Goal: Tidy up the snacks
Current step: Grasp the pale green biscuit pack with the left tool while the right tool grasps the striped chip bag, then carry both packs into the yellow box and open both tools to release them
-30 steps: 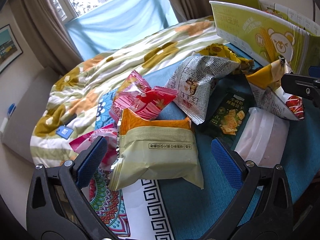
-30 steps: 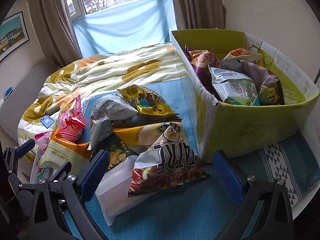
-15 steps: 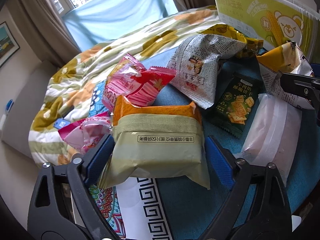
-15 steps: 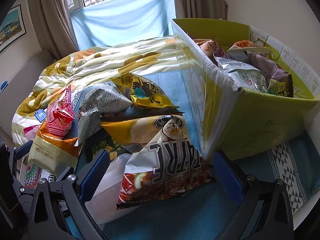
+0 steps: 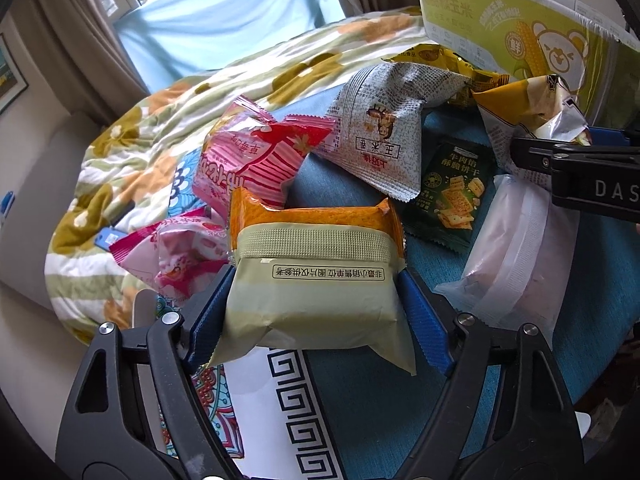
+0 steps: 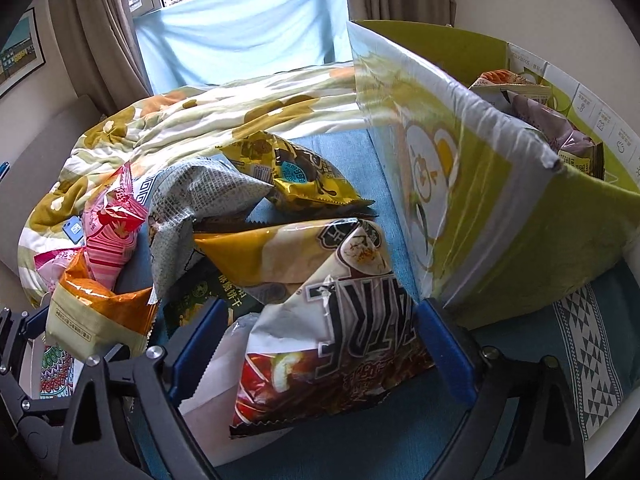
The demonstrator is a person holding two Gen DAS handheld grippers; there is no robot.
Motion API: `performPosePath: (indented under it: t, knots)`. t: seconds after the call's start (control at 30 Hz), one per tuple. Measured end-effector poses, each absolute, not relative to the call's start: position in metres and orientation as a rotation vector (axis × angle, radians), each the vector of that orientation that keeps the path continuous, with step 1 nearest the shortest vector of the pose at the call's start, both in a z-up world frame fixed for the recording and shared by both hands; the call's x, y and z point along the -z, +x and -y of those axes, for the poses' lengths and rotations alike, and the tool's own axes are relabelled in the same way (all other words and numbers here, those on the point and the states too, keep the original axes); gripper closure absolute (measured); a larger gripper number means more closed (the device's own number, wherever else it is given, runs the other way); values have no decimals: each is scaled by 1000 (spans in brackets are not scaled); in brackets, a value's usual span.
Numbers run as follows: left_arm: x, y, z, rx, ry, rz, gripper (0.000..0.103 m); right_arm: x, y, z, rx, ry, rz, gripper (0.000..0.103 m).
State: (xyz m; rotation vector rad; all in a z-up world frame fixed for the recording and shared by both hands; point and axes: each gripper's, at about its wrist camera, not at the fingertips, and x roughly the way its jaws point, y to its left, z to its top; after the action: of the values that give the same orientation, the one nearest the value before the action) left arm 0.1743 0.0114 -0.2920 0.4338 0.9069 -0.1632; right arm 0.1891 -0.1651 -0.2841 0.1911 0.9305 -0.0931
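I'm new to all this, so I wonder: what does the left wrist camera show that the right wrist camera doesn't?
Left only: the left tool with its jaws, just closing, against the orange-and-beige packet.

Right only: the right tool, also closing, around the big chip bag, and snacks inside the green box.

Both: the grey newsprint bag and the pink packets.

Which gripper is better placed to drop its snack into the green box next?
Right. The right gripper straddles the big chip bag right beside the green box. The left gripper pinches the orange-topped packet farther from it.
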Motion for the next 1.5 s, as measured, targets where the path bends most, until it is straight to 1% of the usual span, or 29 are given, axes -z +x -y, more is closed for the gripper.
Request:
performPosePath:
  t: [0.1, 0.13, 0.2, 0.37, 0.47, 0.77, 1.07, 1.3, 1.5]
  knots:
    - [289, 172, -12, 162, 424, -909, 24, 287, 192, 166, 104, 188, -944, 23]
    - [288, 171, -13, 161, 420, -907, 24, 288, 193, 166, 107, 188, -949, 28]
    - [285, 169, -14, 158, 412, -904, 24, 289, 192, 167, 106, 190, -953, 31]
    - [277, 163, -17, 153, 409, -884, 24, 285, 187, 162, 105, 158, -946, 47]
    - [269, 157, -19, 157, 403, -868, 24, 281, 183, 164, 94, 170, -932, 50]
    - [225, 138, -24, 145, 376, -795, 24, 245, 157, 156, 49, 190, -850, 50]
    - [139, 123, -18, 181, 297, -676, 24, 181, 125, 157, 1, 198, -776, 50]
    - [83, 120, 26, 250, 292, -574, 24, 125, 101, 191, 28, 212, -709, 50]
    - [59, 132, 85, 301, 253, -556, 24, 95, 95, 245, 71, 215, -671, 50]
